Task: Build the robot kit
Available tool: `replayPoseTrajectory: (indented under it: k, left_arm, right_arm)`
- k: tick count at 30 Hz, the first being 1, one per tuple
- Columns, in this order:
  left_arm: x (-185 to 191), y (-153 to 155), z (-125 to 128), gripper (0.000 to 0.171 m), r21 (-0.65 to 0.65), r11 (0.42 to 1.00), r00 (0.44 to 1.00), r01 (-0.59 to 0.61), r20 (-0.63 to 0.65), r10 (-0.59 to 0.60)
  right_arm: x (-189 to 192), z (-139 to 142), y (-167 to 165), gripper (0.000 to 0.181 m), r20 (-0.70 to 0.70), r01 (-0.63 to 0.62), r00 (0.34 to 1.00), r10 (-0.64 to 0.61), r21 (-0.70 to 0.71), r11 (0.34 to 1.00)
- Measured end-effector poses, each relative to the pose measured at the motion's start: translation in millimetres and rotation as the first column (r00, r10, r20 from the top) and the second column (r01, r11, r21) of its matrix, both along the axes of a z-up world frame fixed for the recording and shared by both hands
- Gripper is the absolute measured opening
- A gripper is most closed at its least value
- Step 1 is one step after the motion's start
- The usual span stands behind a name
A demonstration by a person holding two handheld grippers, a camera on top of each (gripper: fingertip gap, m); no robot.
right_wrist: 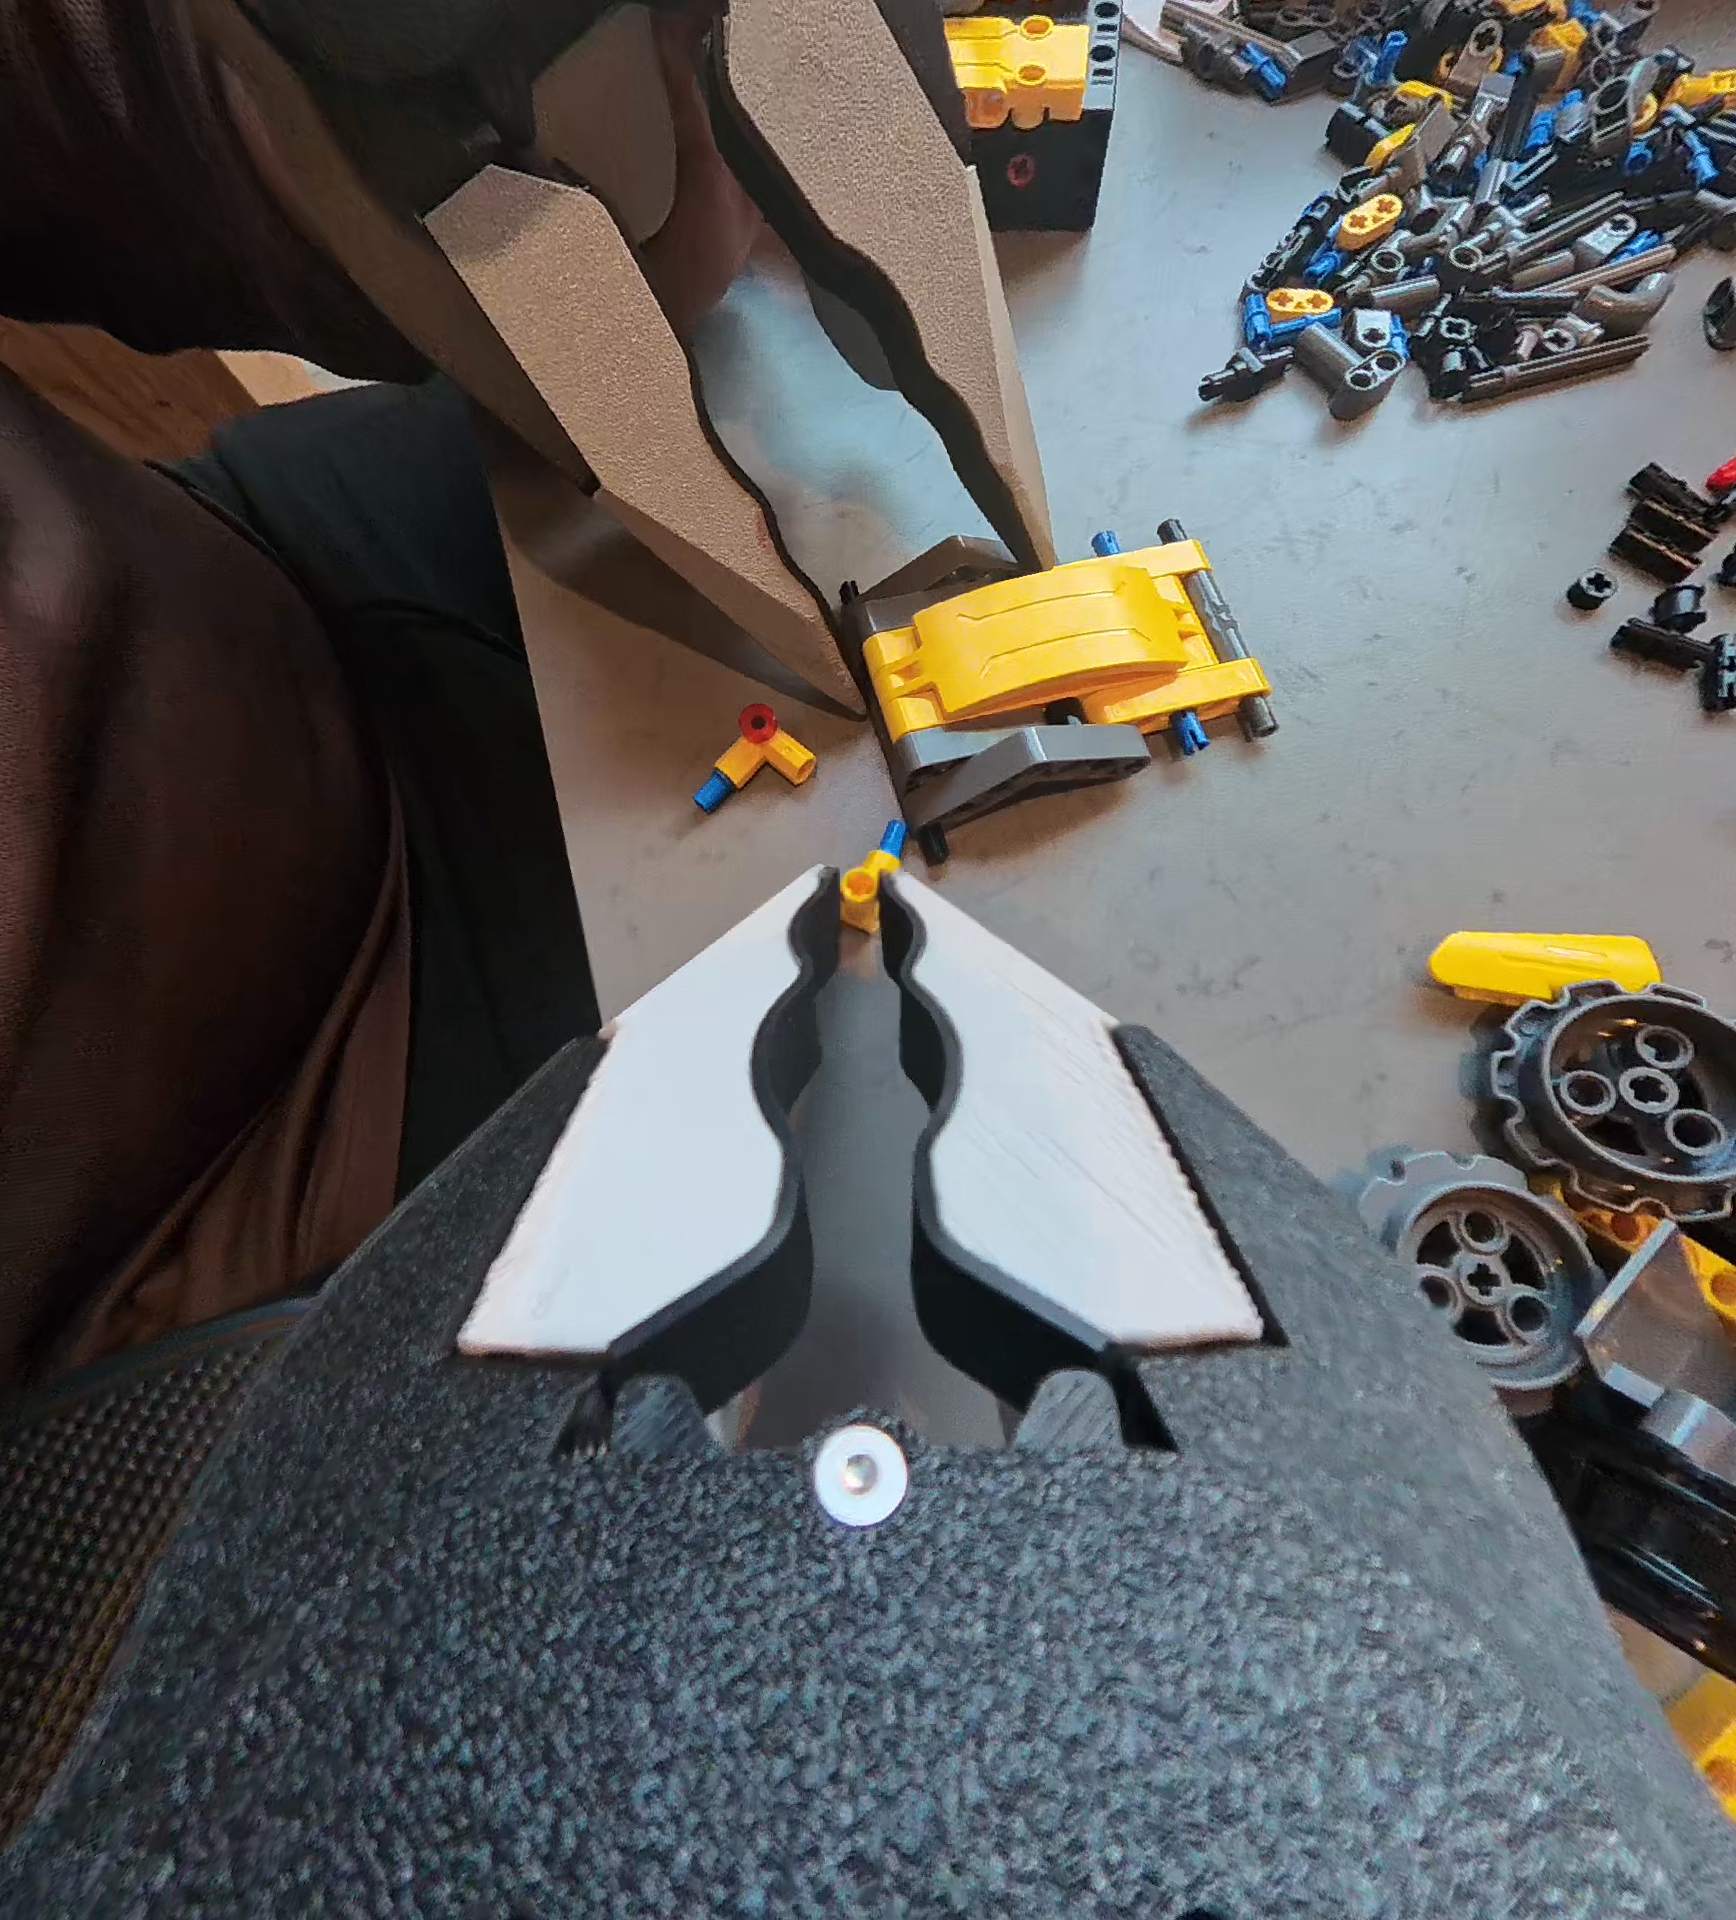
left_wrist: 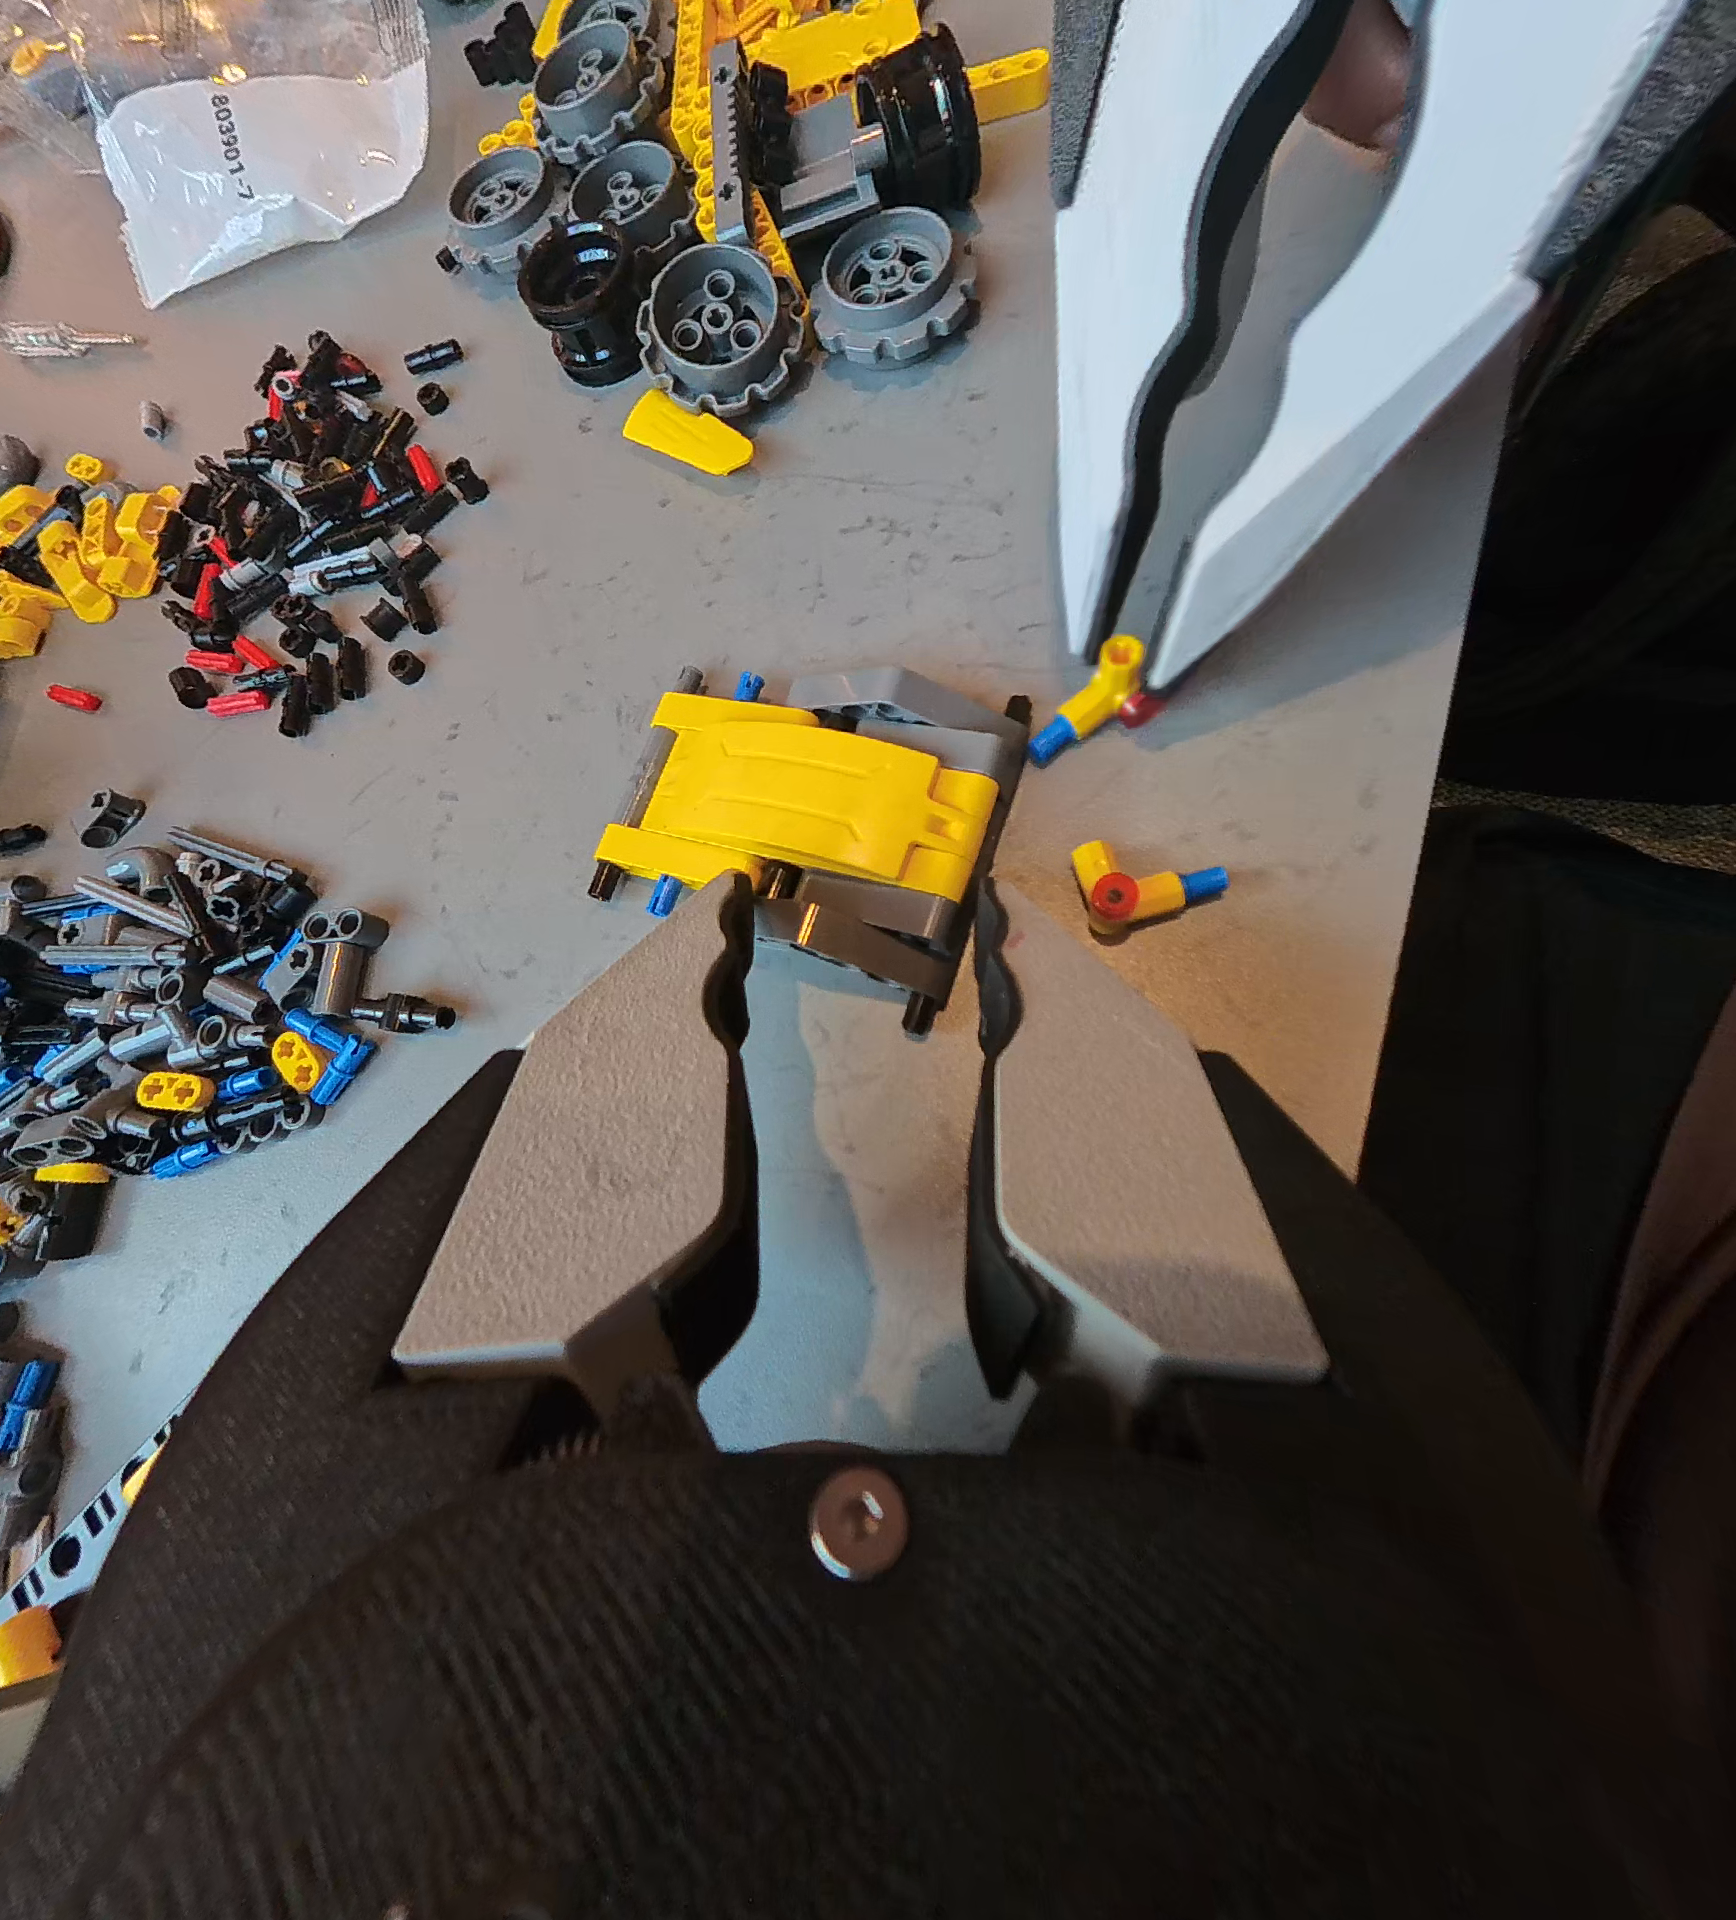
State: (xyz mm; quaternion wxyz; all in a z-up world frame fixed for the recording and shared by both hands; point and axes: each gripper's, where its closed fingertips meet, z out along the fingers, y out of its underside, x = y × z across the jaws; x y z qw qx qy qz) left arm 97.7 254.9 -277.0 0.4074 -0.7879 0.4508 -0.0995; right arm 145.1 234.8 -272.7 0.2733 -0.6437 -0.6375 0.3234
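A yellow and grey brick assembly lies on the grey table. My left gripper, with grey fingers, is closed around its dark grey near end. The right wrist view shows the same grip on the assembly. My right gripper, with white fingers, is shut on a small yellow elbow connector with a blue pin, held just off the assembly's corner. It shows in the left wrist view with the connector at its tips. A second yellow connector with red and blue pins lies loose beside it.
Piles of small black, red, blue and yellow parts lie to the left. Grey wheels and a yellow and black build stand at the back, next to a plastic bag. A person's dark clothing fills the table's right edge. The tips of one gripper are about 6 cm away from the tips of the other.
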Motion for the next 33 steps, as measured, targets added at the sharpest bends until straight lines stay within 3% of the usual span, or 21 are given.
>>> replayPoseTrajectory:
  k: [8, 15, 20, 26, 29, 33]
  left_arm:
    - [2, -3, 0, 0.039, -0.001, 1.000, 1.000, 0.025, 0.000, -0.025]
    - [8, -12, 1, 0.036, 0.043, 0.994, 0.995, 0.097, -0.028, -0.096]
    - [9, -15, 8, 0.035, 0.102, 0.988, 0.993, 0.115, -0.018, -0.114]
    - [17, -27, 34, 0.025, 0.271, 0.948, 0.981, 0.169, 0.042, -0.187]
    - [23, -27, 38, 0.024, 0.298, 0.936, 0.980, 0.186, 0.013, -0.199]
    - [29, -27, 39, 0.023, 0.321, 0.924, 0.976, 0.207, -0.010, -0.216]
  right_arm:
    - [3, 5, 10, 0.006, -0.031, 0.093, 0.995, -0.100, -0.170, 0.981]
    - [10, 6, 15, 0.006, -0.021, 0.172, 0.980, -0.197, -0.402, 0.899]
    - [14, 23, 15, 0.006, -0.091, 0.163, 0.961, -0.263, -0.584, 0.795]
    - [8, 50, 10, 0.006, -0.183, 0.051, 0.928, -0.324, -0.800, 0.598]
    - [2, 47, 9, 0.005, -0.158, 0.041, 0.927, -0.341, -0.860, 0.509]
    - [-4, 41, 2, 0.005, -0.126, 0.039, 0.935, -0.333, -0.893, 0.448]
